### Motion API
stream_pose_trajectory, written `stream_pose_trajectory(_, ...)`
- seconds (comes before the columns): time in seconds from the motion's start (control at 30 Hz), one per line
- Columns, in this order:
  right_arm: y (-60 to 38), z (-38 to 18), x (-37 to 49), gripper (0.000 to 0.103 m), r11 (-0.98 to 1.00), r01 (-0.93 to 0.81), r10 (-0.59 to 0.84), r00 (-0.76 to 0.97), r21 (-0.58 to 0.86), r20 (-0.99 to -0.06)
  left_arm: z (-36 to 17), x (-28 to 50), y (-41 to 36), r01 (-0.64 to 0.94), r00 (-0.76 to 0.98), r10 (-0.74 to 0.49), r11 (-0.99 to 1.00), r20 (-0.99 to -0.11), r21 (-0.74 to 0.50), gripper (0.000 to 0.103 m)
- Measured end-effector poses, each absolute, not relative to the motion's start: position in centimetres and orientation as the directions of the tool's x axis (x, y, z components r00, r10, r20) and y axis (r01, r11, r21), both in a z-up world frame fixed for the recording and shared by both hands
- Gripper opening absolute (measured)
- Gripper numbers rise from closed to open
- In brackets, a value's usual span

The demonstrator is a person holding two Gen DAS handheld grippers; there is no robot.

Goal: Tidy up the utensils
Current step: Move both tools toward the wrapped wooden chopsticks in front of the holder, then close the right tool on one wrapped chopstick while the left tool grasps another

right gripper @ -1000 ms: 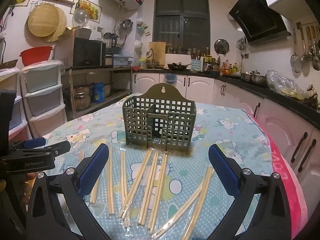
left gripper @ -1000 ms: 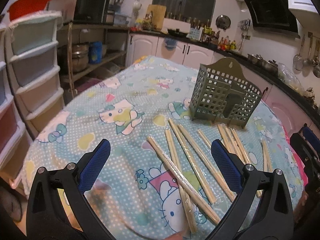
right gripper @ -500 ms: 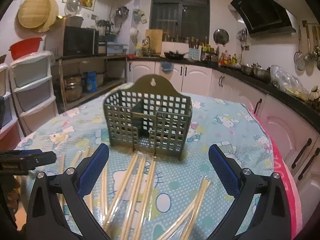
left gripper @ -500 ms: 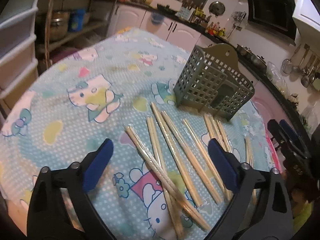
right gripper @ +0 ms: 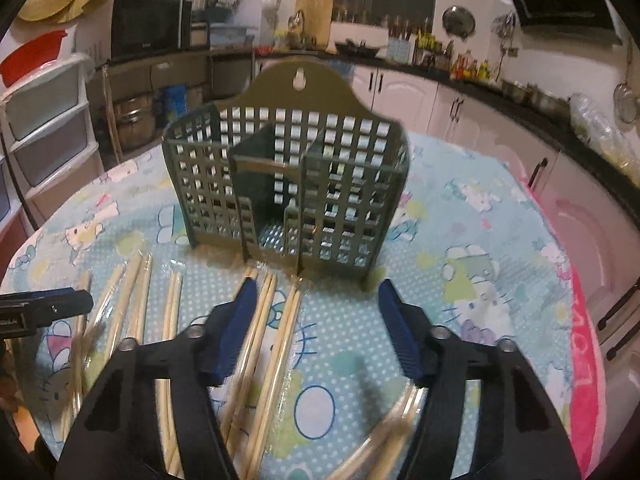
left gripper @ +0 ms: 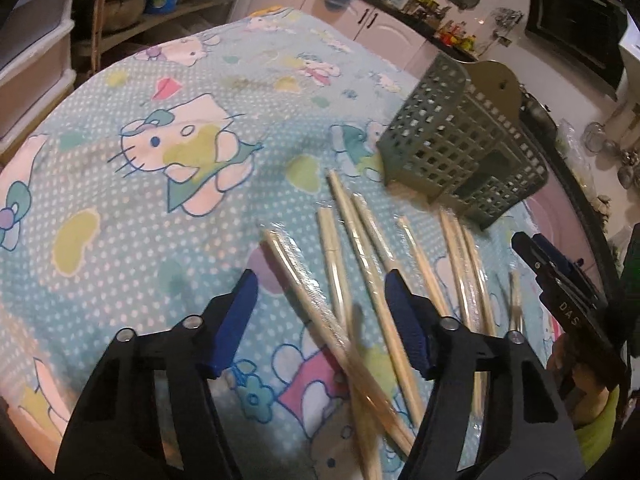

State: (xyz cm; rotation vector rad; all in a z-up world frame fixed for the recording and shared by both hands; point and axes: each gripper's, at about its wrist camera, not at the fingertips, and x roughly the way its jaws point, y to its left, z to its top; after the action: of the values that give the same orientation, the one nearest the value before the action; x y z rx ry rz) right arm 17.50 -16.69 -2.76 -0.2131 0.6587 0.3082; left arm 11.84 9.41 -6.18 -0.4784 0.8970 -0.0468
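Observation:
Several plastic-wrapped pairs of wooden chopsticks (left gripper: 300, 284) lie loose on the cartoon-print tablecloth (left gripper: 120, 240), in front of a green lattice utensil holder (left gripper: 460, 148) that stands upright. My left gripper (left gripper: 320, 312) hovers low over them, its jaws closing, with wrapped pairs lying on the cloth between the blue pads, untouched. My right gripper (right gripper: 318, 320) points at the holder (right gripper: 208, 184), its jaws also closing, above more chopstick pairs (right gripper: 282, 340); nothing is gripped. Each gripper shows at the edge of the other's view.
A plastic drawer tower (right gripper: 48, 120) stands to the left of the table. A shelf with pots (left gripper: 128, 0) and kitchen counters (right gripper: 480, 80) lie behind. The table's pink edge (right gripper: 584, 340) curves along the right.
Both grippers have moved forward and tipped down toward the chopsticks, and both pairs of jaws have narrowed. The holder looms larger in the right wrist view.

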Motion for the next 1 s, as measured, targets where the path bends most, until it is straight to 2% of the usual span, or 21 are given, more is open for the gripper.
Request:
stream_pose_trajectory(0.27, -16.0, -4.6, 20.0, 0.043, 0.934, -0.348, 0.19, 0.68, -0.084, -0.708, -6.4, 12.8, 10.7, -0.184, 0.617, -0.241, 0.882, -0.749, -0.434, 0.042)
stream_pose_trajectory(0.53, -15.4, -5.5, 21.5, 0.036, 0.932, -0.357, 0.189, 0.631, -0.065, -0.753, -6.7, 13.9, 11.9, -0.207, 0.607, -0.238, 0.874, -0.758, -0.44, 0.021)
stream_pose_trajectory(0.9, -14.7, -6.6, 23.1, 0.029, 0.936, -0.349, 0.173, 0.586, -0.054, -0.792, -7.0, 14.2, 13.0, -0.209, 0.606, -0.25, 0.866, -0.755, -0.455, 0.008)
stream_pose_trajectory(1.0, -14.4, -6.6, 23.4, 0.02, 0.935, -0.35, 0.176, 0.586, -0.052, -0.791, -7.0, 14.2, 13.3, -0.211, 0.608, -0.252, 0.863, -0.753, -0.459, 0.005)
